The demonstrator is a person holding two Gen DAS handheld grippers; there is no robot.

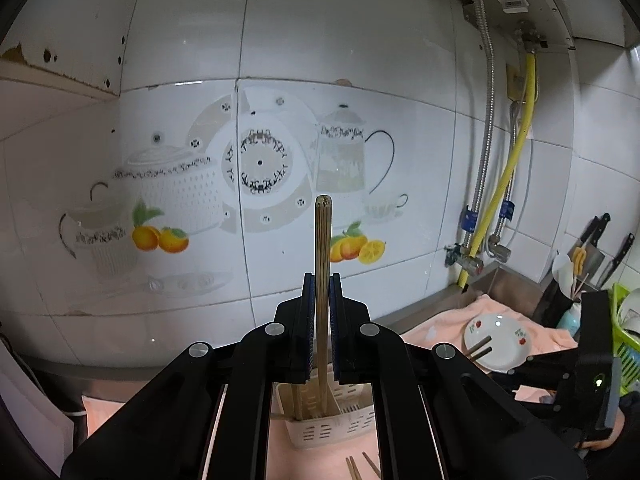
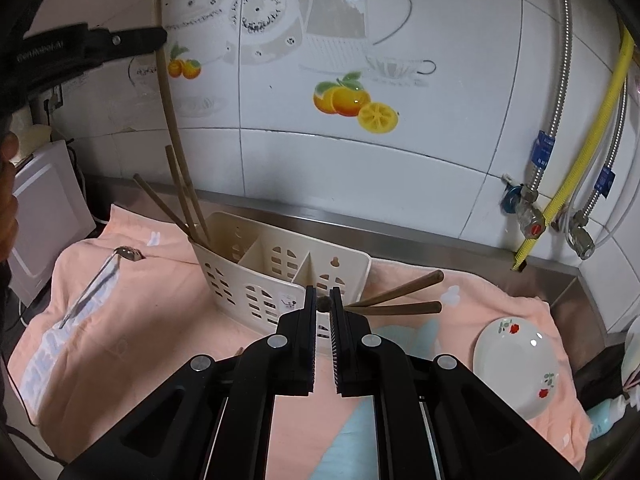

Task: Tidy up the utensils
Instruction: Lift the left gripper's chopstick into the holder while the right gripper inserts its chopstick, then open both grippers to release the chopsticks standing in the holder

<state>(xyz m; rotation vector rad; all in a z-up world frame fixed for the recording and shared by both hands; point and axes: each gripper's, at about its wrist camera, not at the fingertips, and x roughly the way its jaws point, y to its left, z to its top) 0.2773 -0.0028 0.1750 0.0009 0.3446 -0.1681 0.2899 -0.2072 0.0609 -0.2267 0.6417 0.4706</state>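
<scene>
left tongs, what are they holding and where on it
A chopstick, pinched by the left tongs around mid-length; its top stands above the pads, its lower end points into the holder.

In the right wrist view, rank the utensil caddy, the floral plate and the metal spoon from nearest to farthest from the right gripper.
1. Utensil caddy: just ahead of the right gripper, slightly left.
2. Floral plate: on the towel to the right.
3. Metal spoon: far left on the towel.

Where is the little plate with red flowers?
In the right wrist view, the plate lies at the lower right on the peach towel, right of the white utensil holder.
</scene>
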